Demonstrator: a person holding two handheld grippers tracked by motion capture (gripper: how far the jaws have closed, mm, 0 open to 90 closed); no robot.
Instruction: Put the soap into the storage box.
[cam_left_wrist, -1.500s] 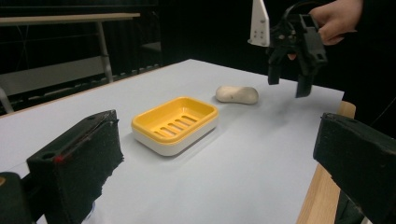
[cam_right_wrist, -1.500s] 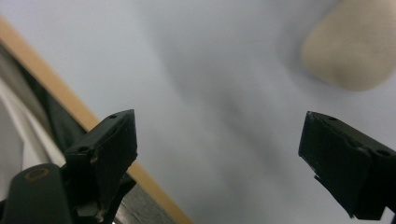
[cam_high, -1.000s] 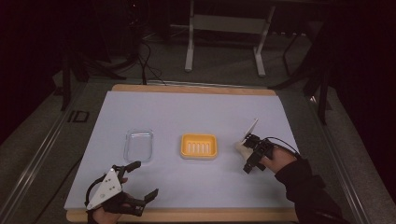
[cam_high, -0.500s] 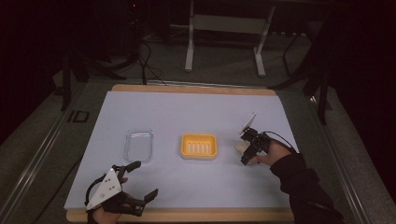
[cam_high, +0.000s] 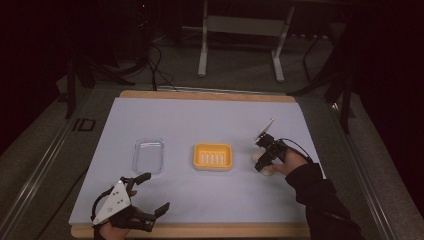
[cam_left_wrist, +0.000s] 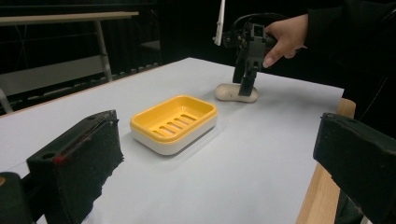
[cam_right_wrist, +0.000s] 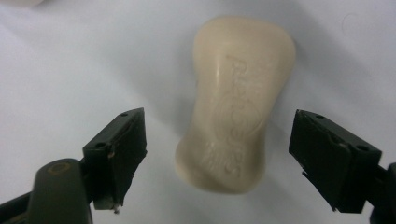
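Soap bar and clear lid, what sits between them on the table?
The yellow soap dish lies between the soap bar and clear lid, seen in the high view.

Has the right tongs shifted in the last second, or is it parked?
Yes. In the high view the right tongs has slid a little toward the yellow soap dish, and its jaws now stand open on either side of the soap bar.
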